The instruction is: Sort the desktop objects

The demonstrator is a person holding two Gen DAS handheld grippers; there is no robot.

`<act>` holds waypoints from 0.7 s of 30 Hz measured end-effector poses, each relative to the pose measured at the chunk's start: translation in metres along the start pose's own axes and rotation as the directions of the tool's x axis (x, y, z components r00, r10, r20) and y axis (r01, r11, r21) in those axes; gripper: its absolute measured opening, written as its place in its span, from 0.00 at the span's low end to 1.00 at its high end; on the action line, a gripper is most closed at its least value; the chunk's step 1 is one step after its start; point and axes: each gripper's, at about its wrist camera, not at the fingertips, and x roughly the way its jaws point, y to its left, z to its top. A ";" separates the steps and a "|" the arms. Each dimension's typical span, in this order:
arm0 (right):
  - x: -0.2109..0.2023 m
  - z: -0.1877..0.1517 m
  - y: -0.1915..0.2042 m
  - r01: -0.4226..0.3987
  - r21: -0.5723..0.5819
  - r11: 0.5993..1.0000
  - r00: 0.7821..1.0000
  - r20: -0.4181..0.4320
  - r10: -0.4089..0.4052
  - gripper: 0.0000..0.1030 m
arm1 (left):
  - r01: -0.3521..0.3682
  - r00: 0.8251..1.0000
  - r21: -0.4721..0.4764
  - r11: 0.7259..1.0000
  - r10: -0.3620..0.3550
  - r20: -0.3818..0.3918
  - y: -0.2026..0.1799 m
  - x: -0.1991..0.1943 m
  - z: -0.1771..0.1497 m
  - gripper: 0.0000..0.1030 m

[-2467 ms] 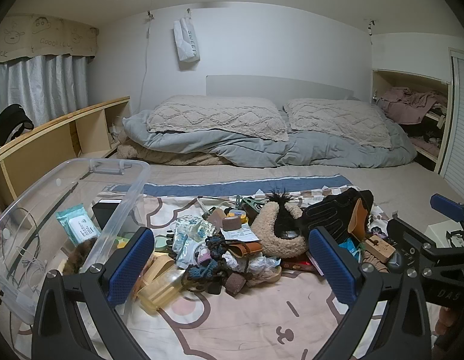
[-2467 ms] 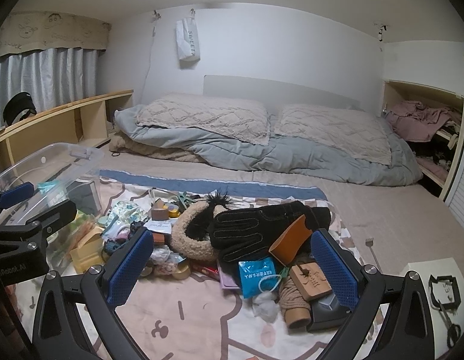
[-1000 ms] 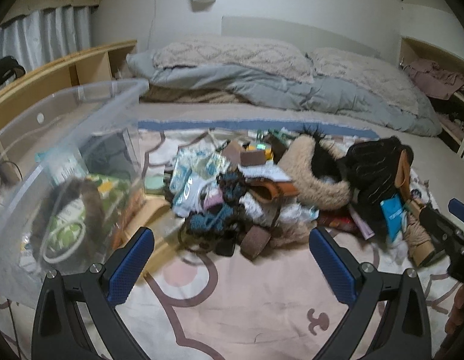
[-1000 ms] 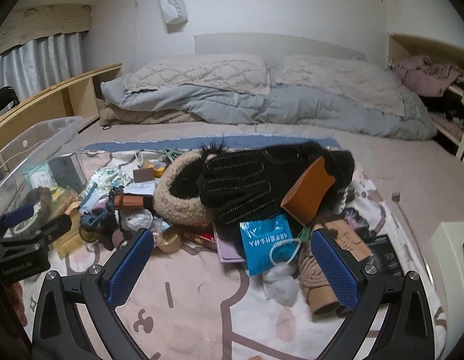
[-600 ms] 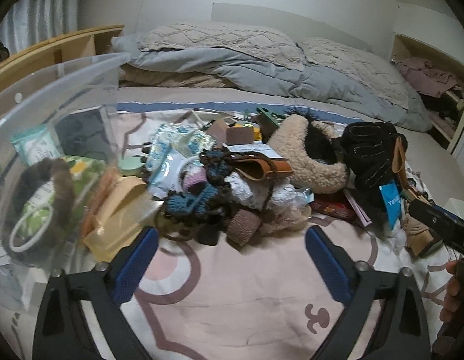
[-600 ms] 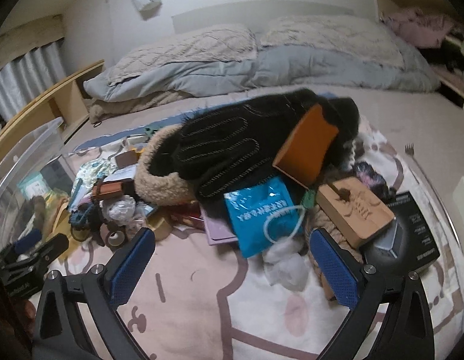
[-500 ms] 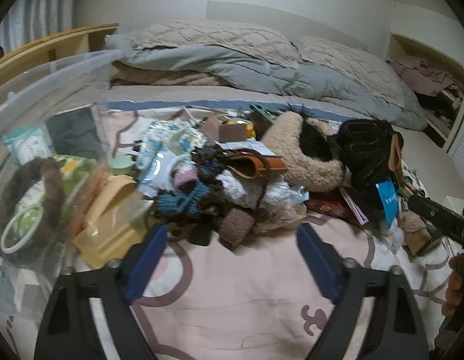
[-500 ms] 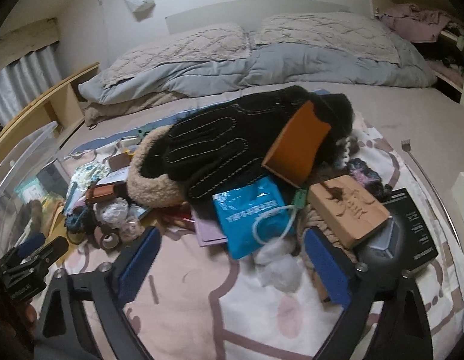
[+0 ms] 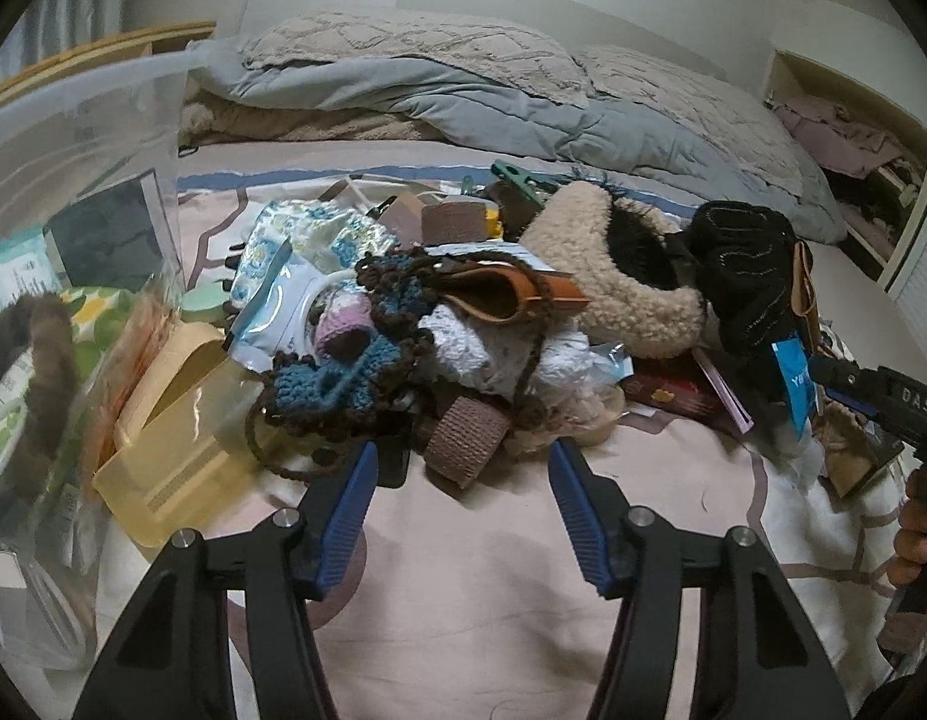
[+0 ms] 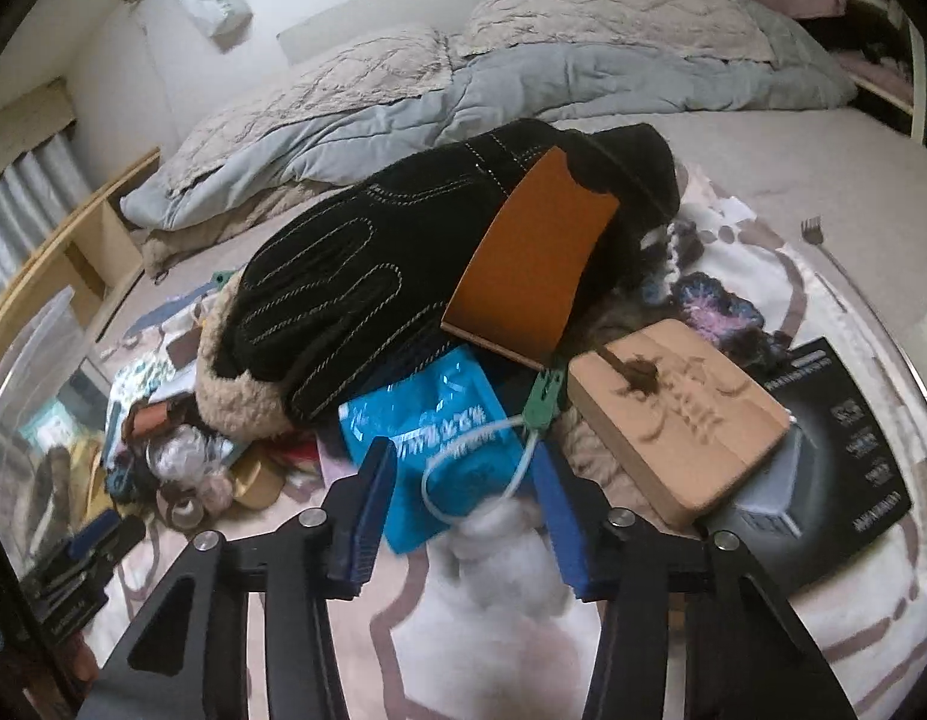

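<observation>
A heap of small objects lies on a pink patterned blanket [image 9: 493, 588]. My left gripper [image 9: 463, 465] hovers low at the heap's near edge, its jaws closing. A brown bandage roll [image 9: 466, 438] sits between the blue fingertips, with a gap on both sides. My right gripper [image 10: 460, 450] is over a blue packet [image 10: 439, 438], its jaws closing too. A white cord loop and a white fluffy ball [image 10: 499, 546] lie between its fingers, and I see no pad pressing on them. A black glove [image 10: 367, 282] and an orange card [image 10: 535, 264] lie just beyond.
A clear plastic bin [image 9: 85, 114] holding several items stands at the left, with a yellow container [image 9: 169, 438] beside it. A wooden block [image 10: 679, 408] rests on a black box [image 10: 847, 420] at the right. A fork [image 10: 823, 246] lies farther right. Pillows and a grey duvet [image 9: 493, 102] are behind.
Both grippers have sunk toward the heap and their jaws have narrowed from wide apart. The right view has rolled and now looks closely at the blue packet.
</observation>
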 end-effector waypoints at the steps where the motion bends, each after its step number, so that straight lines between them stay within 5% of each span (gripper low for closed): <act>1: 0.001 0.001 0.000 -0.003 0.005 1.000 1.000 0.005 0.003 0.40 | 0.004 1.000 -0.006 1.000 -0.004 0.000 0.002 0.000 0.000 0.58; 10: 0.022 0.010 0.008 0.021 -0.037 0.999 0.998 0.063 -0.019 0.40 | 0.014 1.000 0.000 1.000 -0.014 -0.008 0.005 0.008 -0.003 0.58; 21: 0.032 -0.018 0.027 -0.009 -0.124 0.992 0.997 -0.071 0.000 0.33 | 0.035 0.999 0.048 0.998 -0.035 -0.005 0.004 0.026 0.004 0.58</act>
